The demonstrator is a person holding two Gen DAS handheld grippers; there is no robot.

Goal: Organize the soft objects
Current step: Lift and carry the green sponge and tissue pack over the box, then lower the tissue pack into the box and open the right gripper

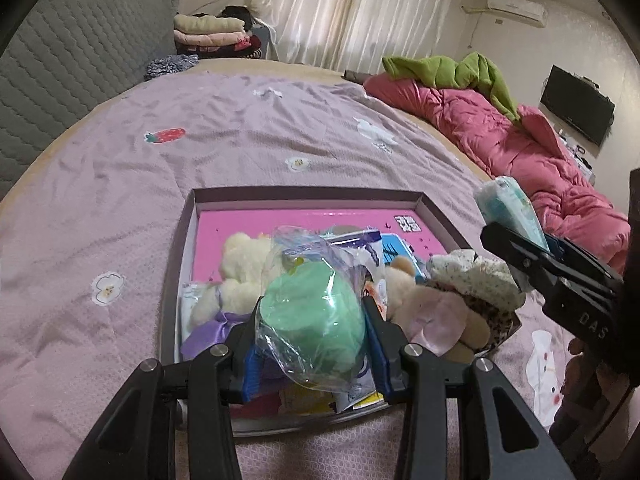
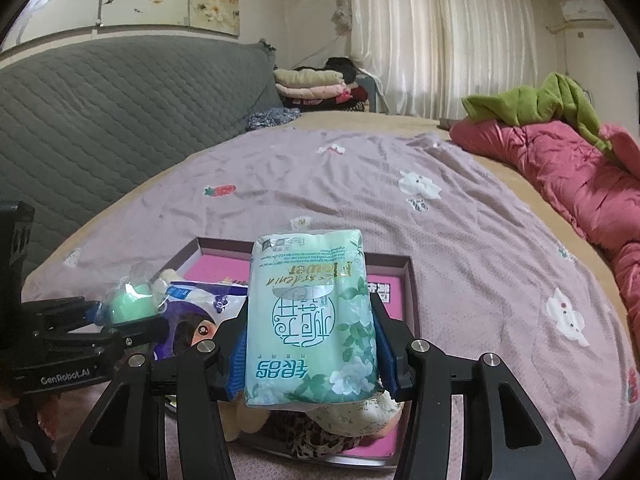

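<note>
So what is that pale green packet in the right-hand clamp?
The packet is a soft, glossy plastic pack, pale green with white flowers, leaves and printed lettering that appears upside down. It looks plump and sealed. It stands upright between the blue pads of the right gripper, which press its two sides. It hangs above the shallow box of soft toys on the bed.

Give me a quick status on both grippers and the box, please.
Left gripper shut on bagged green ball. Right gripper shut on tissue pack. Both over box, already crowded with plush toys.
</note>
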